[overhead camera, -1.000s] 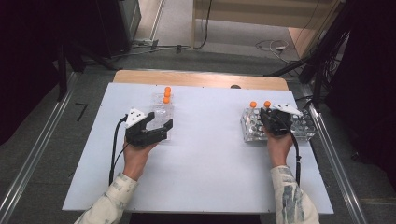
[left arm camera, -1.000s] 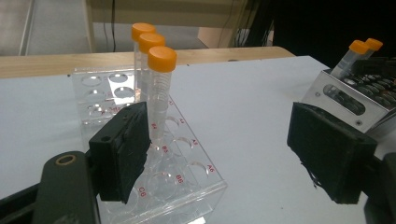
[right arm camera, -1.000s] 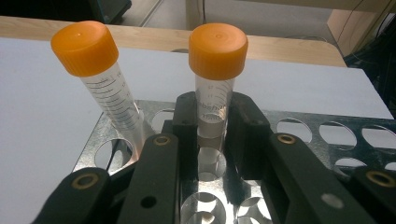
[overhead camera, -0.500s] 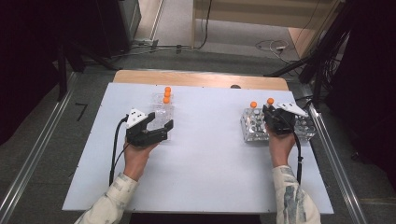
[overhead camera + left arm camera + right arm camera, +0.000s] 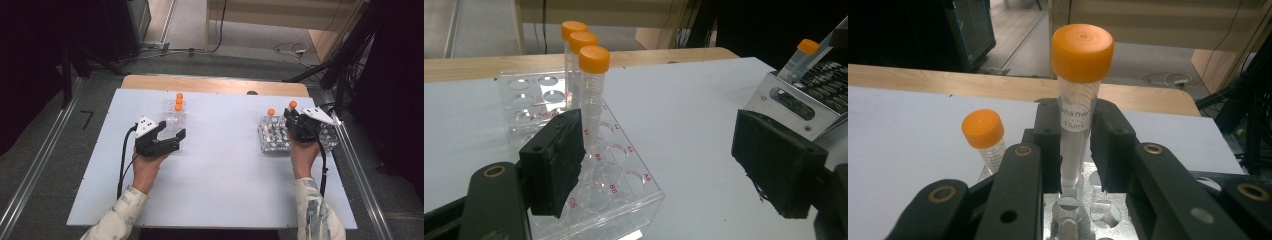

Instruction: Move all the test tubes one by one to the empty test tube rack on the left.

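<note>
Tube point(image 5: 1075, 135) with an orange cap stands clamped between the jaws of the right hand-held gripper point(image 5: 1075, 150), its lower end just above or barely in a hole of the metal rack point(image 5: 1088, 212); whether it is free of the hole I cannot tell. A second capped tube point(image 5: 984, 137) sits tilted in that rack, just beside. In the high view the right hand-held gripper point(image 5: 300, 125) is over the rack point(image 5: 272, 137) at the right side of the surface point(image 5: 225, 165).

The left hand-held gripper point(image 5: 162, 140) is spread wide and holds nothing; one jaw is touching or nearly touching the clear rack point(image 5: 624, 185), where three capped tubes point(image 5: 591, 95) stand in a row.

The held tube is likely light, stiff thin plastic with smooth, slippery walls. The grip sits on the wall below the cap, which seems right: the cap's rim would stop a downward slip. Squeezing gently should do, and keeping it upright would help it clear or enter a hole without jamming.
</note>
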`<act>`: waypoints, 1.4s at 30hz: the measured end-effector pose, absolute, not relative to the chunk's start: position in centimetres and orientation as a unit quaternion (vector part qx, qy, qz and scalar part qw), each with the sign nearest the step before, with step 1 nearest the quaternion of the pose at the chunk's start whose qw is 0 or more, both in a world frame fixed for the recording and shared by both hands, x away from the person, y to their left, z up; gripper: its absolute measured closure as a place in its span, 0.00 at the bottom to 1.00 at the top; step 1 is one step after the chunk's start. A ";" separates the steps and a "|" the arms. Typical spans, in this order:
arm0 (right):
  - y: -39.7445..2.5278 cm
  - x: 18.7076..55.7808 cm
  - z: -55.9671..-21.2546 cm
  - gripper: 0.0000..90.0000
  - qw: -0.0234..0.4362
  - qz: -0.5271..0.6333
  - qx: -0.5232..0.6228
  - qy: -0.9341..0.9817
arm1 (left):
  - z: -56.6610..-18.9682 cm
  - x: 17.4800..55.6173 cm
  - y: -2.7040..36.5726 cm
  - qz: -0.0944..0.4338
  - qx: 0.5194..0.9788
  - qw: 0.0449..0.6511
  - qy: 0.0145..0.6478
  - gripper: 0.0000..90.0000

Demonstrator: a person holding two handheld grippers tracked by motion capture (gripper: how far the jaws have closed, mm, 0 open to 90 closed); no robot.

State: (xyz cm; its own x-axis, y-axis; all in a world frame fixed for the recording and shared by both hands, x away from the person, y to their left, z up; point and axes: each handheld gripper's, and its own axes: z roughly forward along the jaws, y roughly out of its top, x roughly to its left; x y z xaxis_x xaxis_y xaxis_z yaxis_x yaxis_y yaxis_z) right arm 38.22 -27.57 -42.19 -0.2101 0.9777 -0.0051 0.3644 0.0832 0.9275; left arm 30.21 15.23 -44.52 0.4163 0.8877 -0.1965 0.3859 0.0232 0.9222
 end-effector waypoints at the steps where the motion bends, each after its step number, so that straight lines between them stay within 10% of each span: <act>1: -27.6 38.1 -42.1 0.81 0.353 0.436 0.520 0.645 | -44.5 30.2 15.2 0.238 0.657 0.526 0.484 0.24; 42: -21.8 32.4 -40.9 0.81 0.281 0.476 0.431 0.713 | -44.1 29.6 15.0 0.252 0.660 0.528 0.472 0.23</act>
